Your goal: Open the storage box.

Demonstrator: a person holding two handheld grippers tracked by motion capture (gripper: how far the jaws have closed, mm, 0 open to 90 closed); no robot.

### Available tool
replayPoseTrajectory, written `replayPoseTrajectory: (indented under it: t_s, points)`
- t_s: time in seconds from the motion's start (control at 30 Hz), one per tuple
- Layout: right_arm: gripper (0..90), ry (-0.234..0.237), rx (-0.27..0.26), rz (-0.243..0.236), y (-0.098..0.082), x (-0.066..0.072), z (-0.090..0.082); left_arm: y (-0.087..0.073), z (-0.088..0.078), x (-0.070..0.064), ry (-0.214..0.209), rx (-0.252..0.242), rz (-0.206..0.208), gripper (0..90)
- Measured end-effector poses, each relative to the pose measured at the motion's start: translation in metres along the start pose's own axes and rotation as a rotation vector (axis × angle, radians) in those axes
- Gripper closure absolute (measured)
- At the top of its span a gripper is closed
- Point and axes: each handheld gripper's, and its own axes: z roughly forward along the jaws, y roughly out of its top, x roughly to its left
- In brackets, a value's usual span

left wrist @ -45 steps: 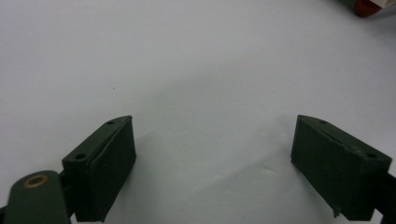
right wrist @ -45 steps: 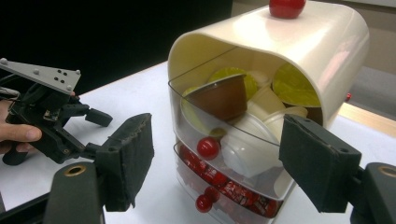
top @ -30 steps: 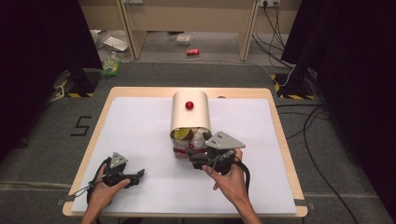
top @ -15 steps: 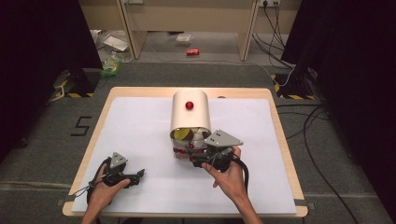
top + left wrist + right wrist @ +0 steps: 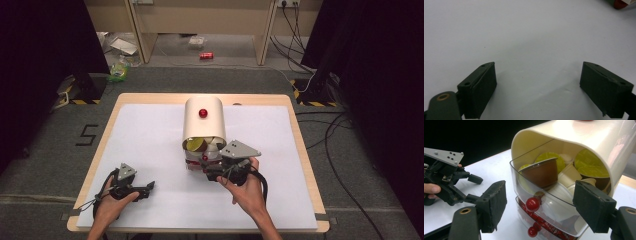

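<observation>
A cream, round-topped drawer cabinet [image 5: 202, 125] with a red knob [image 5: 203, 113] on its top stands mid-table. Its upper clear drawer [image 5: 554, 210] sticks out, full of coffee capsules [image 5: 541, 172], some brown with yellow-green lids. My right gripper [image 5: 207, 167] is at the cabinet's front. Its jaws [image 5: 540, 188] are open on either side of the drawer's red knob [image 5: 532, 204], with the pads off it. A lower drawer has its own red knob [image 5: 532, 231]. My left gripper [image 5: 148, 187] rests at the front left, open [image 5: 539, 64] over bare white surface.
The white mat [image 5: 150, 135] covers the wooden table [image 5: 115, 107]. On the floor beyond lie a red can [image 5: 206, 55], litter [image 5: 120, 70] and cables [image 5: 325, 135] at the right.
</observation>
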Motion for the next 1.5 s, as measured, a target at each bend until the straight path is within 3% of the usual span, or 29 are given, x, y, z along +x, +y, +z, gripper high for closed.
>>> replayPoseTrajectory:
  t_s: [0.8,1.5]
  points:
    - [28.1,0.045,0.025,-0.010,-0.010,0.018,-0.024,0.000,0.000,0.000,0.000,-0.001,0.000,12.9]
    - [28.1,0.058,0.034,-0.014,-0.016,0.027,-0.033,0.000,0.000,0.000,0.000,-0.001,0.000,12.9]
